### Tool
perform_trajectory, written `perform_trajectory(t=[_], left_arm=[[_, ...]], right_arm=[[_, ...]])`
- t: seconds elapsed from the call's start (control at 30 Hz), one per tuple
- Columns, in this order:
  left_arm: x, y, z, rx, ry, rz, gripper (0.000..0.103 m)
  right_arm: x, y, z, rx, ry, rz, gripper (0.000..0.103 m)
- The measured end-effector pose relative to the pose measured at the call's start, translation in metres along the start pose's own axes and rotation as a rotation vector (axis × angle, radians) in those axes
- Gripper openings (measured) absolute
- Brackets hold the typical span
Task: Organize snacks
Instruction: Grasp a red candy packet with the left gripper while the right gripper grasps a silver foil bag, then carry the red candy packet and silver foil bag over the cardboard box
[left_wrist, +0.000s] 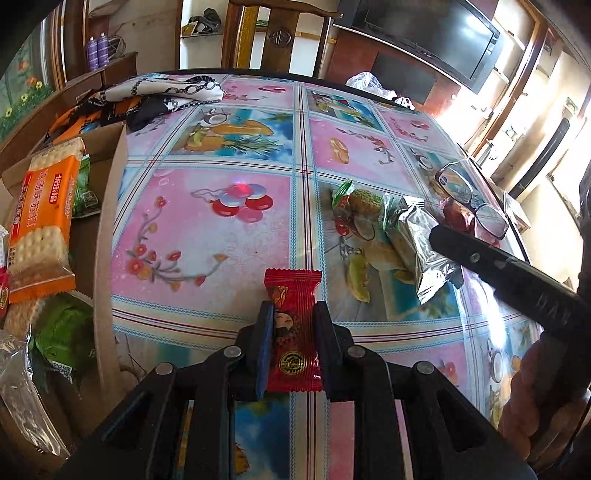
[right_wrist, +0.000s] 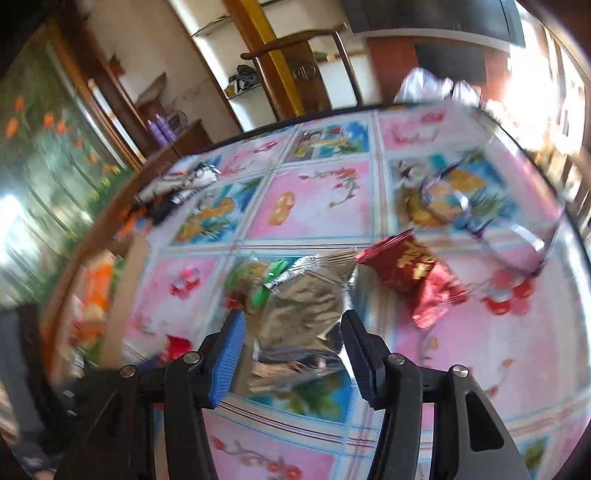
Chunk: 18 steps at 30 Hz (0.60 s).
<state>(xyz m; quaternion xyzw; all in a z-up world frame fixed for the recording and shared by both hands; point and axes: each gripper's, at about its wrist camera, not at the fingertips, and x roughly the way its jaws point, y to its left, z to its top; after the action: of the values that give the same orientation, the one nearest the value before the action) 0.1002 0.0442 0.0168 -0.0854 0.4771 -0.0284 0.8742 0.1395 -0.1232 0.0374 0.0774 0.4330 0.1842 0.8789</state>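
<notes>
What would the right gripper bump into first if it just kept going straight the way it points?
Most likely the silver foil packet, lying on the table between the right gripper's open jaws. The picture is blurred, so depth is uncertain, but nothing else seems to lie in front of it.

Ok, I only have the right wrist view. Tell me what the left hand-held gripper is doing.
Observer: The left hand-held gripper is shut on a red candy packet.
Operator: Say what's in the box on my left.
Observer: The cardboard box holds an orange cracker pack and green packets.
Operator: Name the blur past the red packet on my right.
Observer: A pair of glasses, lying beside that dark red packet.
</notes>
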Motion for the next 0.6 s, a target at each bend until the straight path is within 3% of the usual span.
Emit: perform_trajectory(t=[0.03, 0.3, 0.47, 0.6], left_arm=[[0.0, -0.001, 0.0, 0.007, -0.003, 0.006, 0.02], [0.001, -0.007, -0.001, 0.048, -0.022, 0.039, 0.02], [0.002, -0.012, -0.003, 0.085, -0.039, 0.066, 0.02], [0.0, -0.007, -0.001, 0.066, -0.034, 0.036, 0.019]], right_arm=[[0.001, 0.005, -0.002, -0.026, -0.003, -0.032, 0.069], [0.022, 0.019, -0.006, -0.065, 0.009, -0.131, 0.069], [0.022, 0.021, -0.009, -0.082, 0.029, -0.168, 0.06], [0.017, 0.021, -0.009, -0.068, 0.041, -0.176, 0.057]])
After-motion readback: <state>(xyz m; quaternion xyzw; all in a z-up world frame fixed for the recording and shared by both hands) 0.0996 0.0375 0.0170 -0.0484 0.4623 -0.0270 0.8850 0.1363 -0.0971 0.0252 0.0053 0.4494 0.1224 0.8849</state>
